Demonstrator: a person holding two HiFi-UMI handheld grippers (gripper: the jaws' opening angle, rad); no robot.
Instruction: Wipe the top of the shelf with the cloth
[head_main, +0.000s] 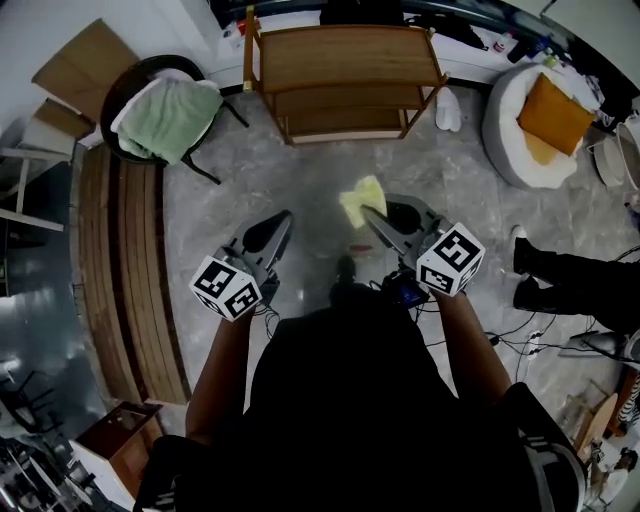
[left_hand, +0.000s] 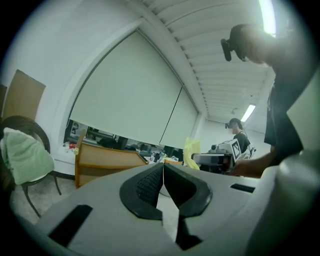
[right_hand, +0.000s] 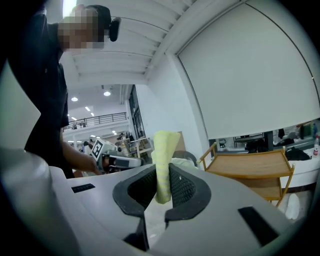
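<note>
Head view: torso (head_main: 350, 400) is blocking the lower half and both forearms are running under it. Shelf (head_main: 345, 60) is standing on the floor (head_main: 300, 175) ahead, well apart from both grippers, its top hiding most of the lower tiers. Cloth (head_main: 362, 198) is showing only as a yellow tuft past the right gripper (head_main: 368, 214) tips.

Right gripper view: fingers (right_hand: 184, 189) are clenching the cloth, nearly together, with a strip sticking up between them. Cloth is hanging in the air, not touching the shelf.

Left gripper view: left gripper (left_hand: 163, 167) fingers (left_hand: 145, 185) are pressing tip to tip, gripping nothing. Glare is washing out the upper right.
</note>
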